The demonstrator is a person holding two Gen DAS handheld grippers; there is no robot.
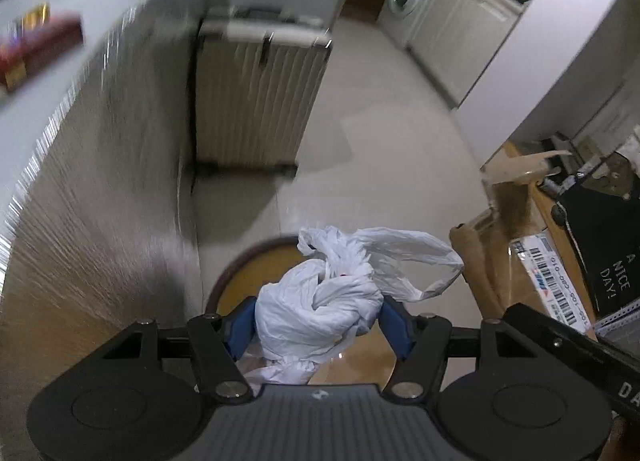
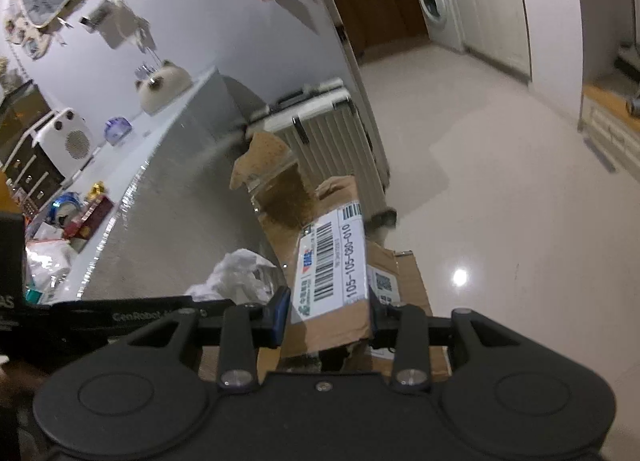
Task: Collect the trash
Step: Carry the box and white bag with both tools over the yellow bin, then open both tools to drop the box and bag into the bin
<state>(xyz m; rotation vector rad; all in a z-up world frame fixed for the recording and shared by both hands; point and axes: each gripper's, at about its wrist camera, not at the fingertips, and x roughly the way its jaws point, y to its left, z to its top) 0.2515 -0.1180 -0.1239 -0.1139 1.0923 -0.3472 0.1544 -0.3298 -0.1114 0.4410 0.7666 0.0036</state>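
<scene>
Left wrist view: the left gripper (image 1: pixel 318 327) is clamping a knotted white plastic bag (image 1: pixel 320 313), its blue fingers (image 1: pixel 240 327) pressing in from both sides of the bundle, with the loose bag handles (image 1: pixel 404 261) sticking up and out to the right. The bag is hanging in the air above a round wooden stool (image 1: pixel 244 281), not resting on it as far as I can tell. A ribbed pale suitcase (image 1: pixel 256 97) is standing farther off on the tiled floor (image 1: pixel 384 133), and the grey bench (image 1: pixel 100 165) is running along the left, blurred, with a red box (image 1: pixel 36 49) on top. At the right edge the cardboard box (image 1: pixel 520 261) is showing, with a black bag reading "A NICE DAY!" (image 1: pixel 608 257) beyond it. Right wrist view: the right gripper (image 2: pixel 326 315) is closing on that cardboard box (image 2: pixel 340 273), the fingers (image 2: pixel 278 313) sitting against both sides of its labelled end with the barcode label (image 2: pixel 334 265) between them; the box is looking lifted and tilted, torn flaps (image 2: pixel 264 161) pointing away. The white bag (image 2: pixel 236 273) is peeking in just left of it, so the two hands are being carried close together. Judging progress: two pieces of trash are already picked up, one per hand, but no bin or drop-off point is showing in either view, so carrying and dumping are remaining. Small clutter is sitting on the bench (image 2: pixel 168 197), including a clear wrapper (image 2: pixel 48 261); whether that is trash too, I cannot say.
</scene>
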